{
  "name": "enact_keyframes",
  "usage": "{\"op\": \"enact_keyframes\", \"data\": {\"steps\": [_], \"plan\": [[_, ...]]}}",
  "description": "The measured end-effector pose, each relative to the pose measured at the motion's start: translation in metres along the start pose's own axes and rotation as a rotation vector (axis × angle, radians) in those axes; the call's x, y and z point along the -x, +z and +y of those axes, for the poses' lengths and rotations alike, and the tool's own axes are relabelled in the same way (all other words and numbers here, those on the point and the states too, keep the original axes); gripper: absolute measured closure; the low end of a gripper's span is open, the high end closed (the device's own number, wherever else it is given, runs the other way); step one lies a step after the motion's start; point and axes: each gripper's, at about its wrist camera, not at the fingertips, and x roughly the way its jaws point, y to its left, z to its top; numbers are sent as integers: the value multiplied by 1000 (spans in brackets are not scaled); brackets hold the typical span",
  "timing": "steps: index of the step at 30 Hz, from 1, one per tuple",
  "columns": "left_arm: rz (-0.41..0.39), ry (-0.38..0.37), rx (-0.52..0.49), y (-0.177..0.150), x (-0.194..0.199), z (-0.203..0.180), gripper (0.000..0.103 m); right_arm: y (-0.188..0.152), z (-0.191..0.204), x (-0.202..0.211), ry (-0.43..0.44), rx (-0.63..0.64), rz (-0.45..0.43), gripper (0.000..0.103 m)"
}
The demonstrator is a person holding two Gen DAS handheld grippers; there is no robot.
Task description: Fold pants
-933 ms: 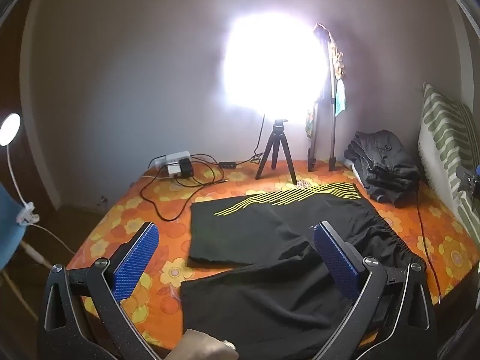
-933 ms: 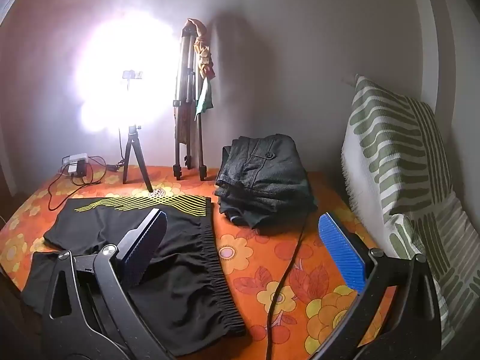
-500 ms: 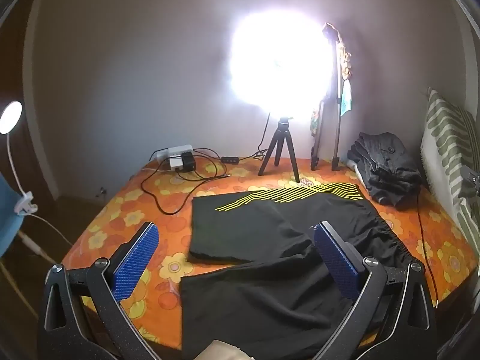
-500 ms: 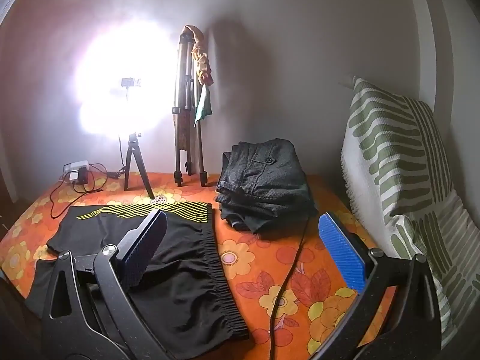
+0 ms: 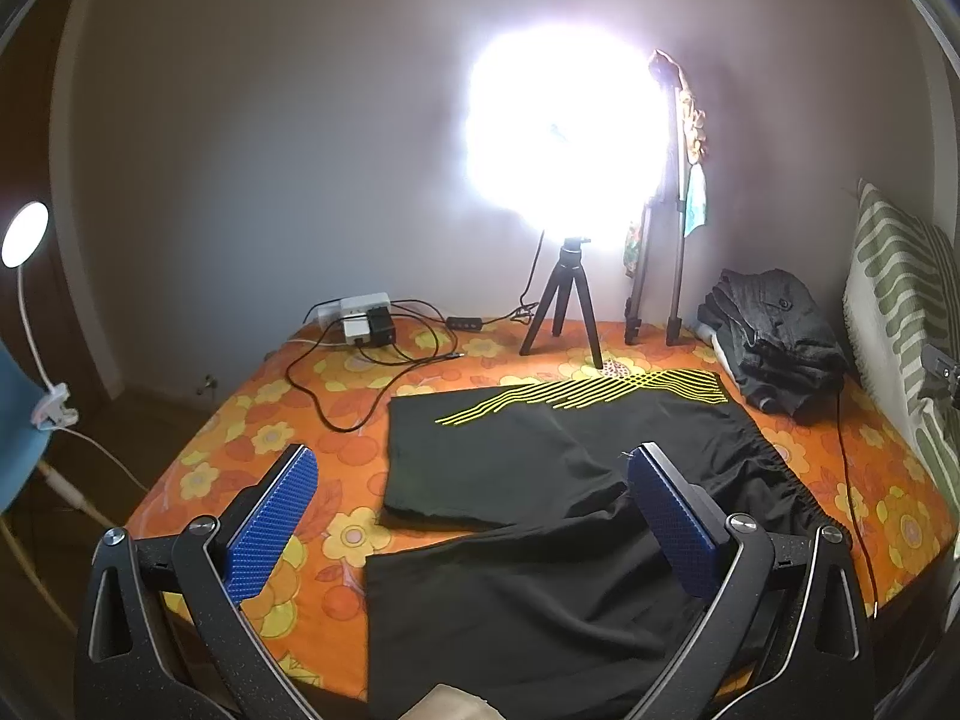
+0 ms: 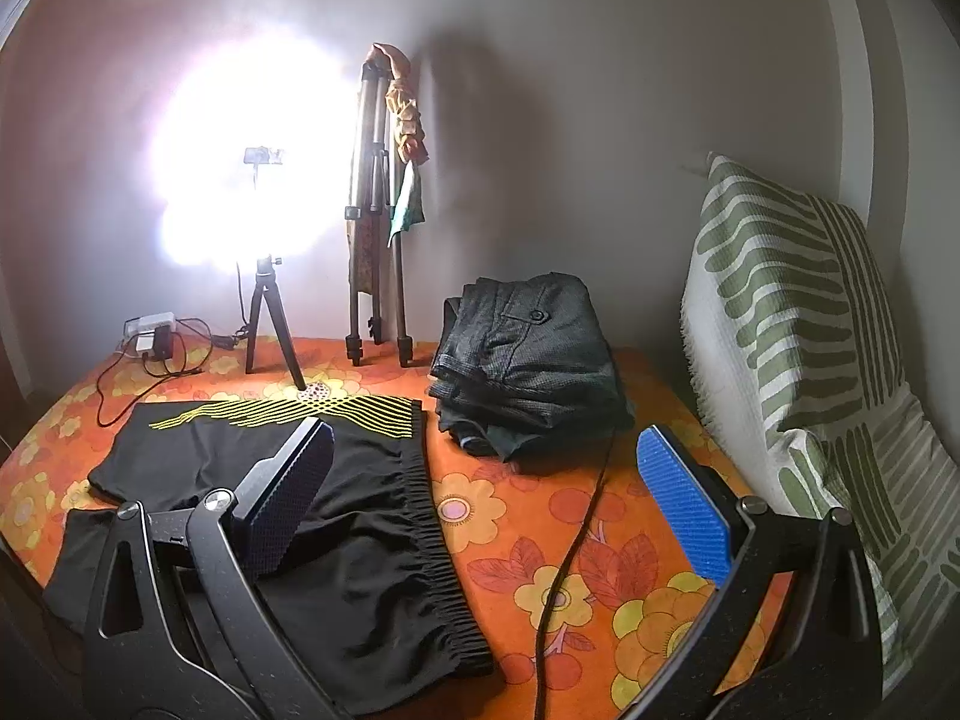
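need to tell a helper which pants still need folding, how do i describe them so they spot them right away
On the orange flowered bed, look in front of the small black tripod. The black pants lie spread flat there, yellow stripes along their far edge, unlike the dark grey pile of folded clothes beside the striped pillow.

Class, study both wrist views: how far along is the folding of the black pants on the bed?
Done: a folded dark pile already sits by the pillow. In hand: nothing; the left gripper and right gripper hover open above the black pants. Left: the pants lie spread flat on the bedspread, legs apart, unfolded.
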Motion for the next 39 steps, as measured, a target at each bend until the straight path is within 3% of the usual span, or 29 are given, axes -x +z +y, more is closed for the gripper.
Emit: {"op": "enact_keyframes", "data": {"steps": [39], "plan": [[-18,-8,-28,0,4,-5,0,0,0,2,-1,0,-8,0]]}}
